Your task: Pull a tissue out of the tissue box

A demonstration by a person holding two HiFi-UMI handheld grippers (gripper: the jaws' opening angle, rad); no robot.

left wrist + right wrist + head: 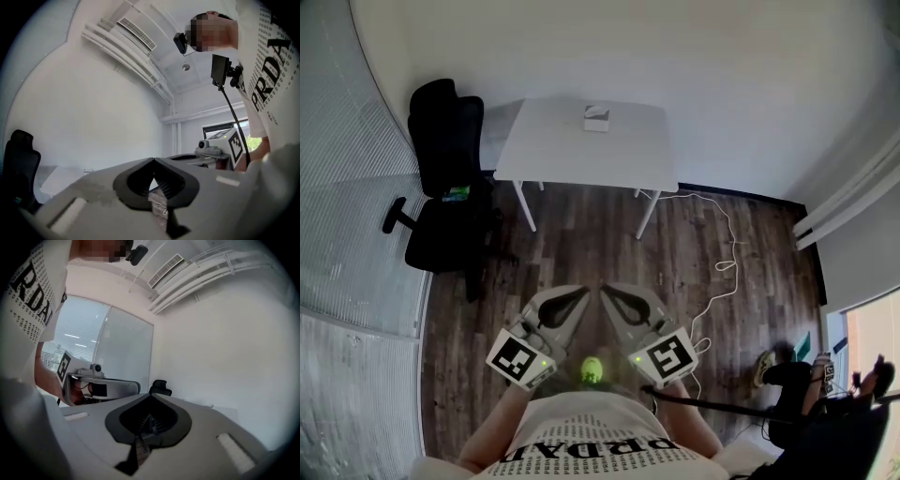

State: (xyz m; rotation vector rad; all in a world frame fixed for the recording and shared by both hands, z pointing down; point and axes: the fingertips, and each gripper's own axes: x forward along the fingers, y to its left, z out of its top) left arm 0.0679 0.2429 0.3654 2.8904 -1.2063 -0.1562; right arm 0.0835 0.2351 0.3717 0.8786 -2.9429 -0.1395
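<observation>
**Tissue box well out of reach, both grippers shut and empty**

At the left of the head view a black padded office chair (441, 192) is seen beside a white rectangular desk (581, 159). The small pale cardboard tissue box (597, 118) stands alone on the desk, near its far edge and about midway along it. Whether a tissue stands up out of the slot cannot be told at this range. To the right, a thin white cable (724, 258) trails across the dark wooden floor (581, 244).

Nearer the person, the left gripper (582, 293) is held level over the floor, well apart from the desk. Its fingers (133, 185) are pressed together at the tips with nothing between them. The right gripper (607, 292), just beside it, is likewise closed, its fingers (173, 425) meeting on nothing.

The task is judged not yet begun.

A tissue is expected to be very light, soft and easily torn. It would best be pinched at the raised fold above the slot and drawn straight upward. The box is probably light as well and may lift with the tissue unless it is steadied by the other gripper.
</observation>
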